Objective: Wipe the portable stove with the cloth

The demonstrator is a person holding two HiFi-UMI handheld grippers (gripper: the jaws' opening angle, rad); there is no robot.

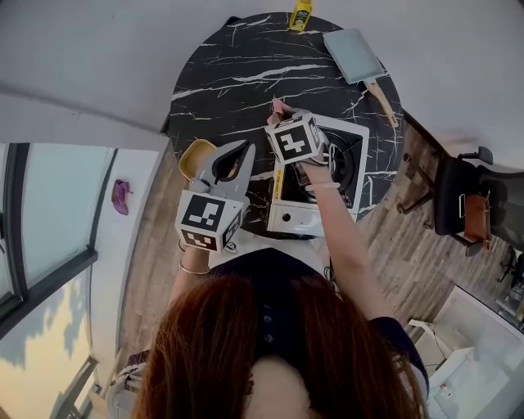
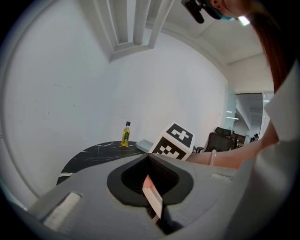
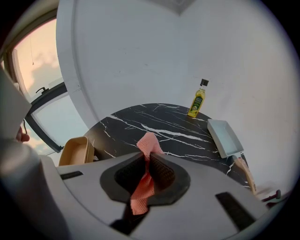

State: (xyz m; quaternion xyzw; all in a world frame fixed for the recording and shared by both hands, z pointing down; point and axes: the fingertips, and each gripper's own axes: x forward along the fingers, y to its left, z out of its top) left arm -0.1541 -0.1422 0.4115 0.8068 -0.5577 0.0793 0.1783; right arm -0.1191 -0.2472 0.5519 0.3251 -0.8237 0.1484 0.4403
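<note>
Found rt gripper (image 1: 282,119) over far-left corner of portable stove (image 1: 295,214), jaws clamped on pink cloth (image 1: 276,105). In rt gripper view, saw the cloth (image 3: 149,143) pinched betw. the pads, one end poking out past the tips, other end bunched in the hollow behind. Couldn't tell whether cloth touched stove. Spotted stove at near edge of round black marble table (image 1: 237,74): white front w/ knob facing the person, black burner top partly under rt hand (image 1: 315,173). Saw lt gripper (image 1: 243,147) just left of stove, above beige container (image 1: 195,157). In lt gripper view, found its tips together, w/ a pale pink-ended strip (image 2: 153,194) in the hollow behind them; couldn't ID it. Noted yellow oil bottle (image 1: 300,15) at far table edge and grey pan (image 1: 356,56) w/ wooden handle near it, both well apart from stove. Noted dark chair (image 1: 458,196) off to the rt on wood floor.
</note>
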